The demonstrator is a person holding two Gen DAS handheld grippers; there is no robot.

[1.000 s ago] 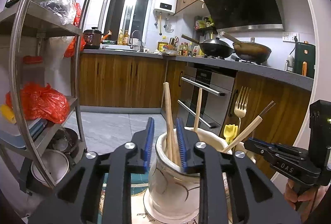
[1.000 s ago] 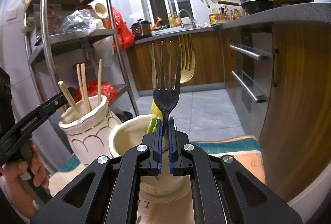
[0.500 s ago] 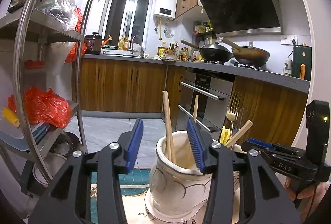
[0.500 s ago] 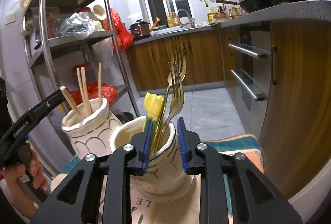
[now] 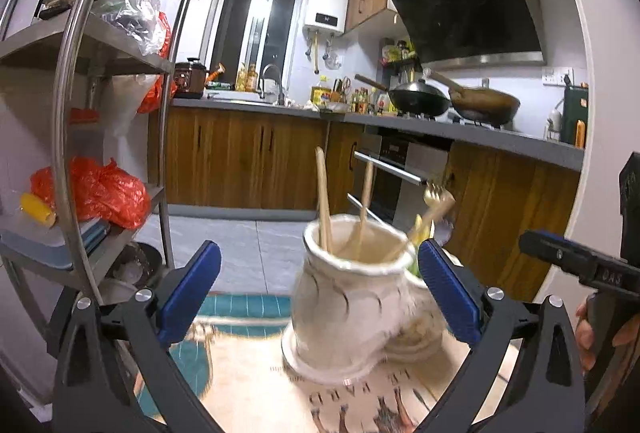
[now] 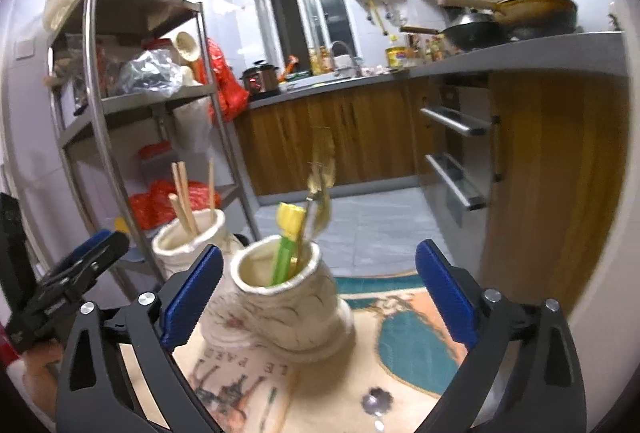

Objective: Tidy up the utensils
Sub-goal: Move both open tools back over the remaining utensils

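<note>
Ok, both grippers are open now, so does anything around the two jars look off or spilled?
Nothing spilled. Chopsticks stand in the left jar, forks and a yellow-green utensil in the right jar. Both jars are upright on the mat. The picture is blurred, so fine damage cannot be ruled out.

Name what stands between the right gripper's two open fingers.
In the right wrist view, the fork jar stands between the right gripper's fingers, untouched.

Metal rack (image 5: 72,137) w/ red bags (image 5: 104,193); 2 woks (image 5: 452,101) on counter.
</note>
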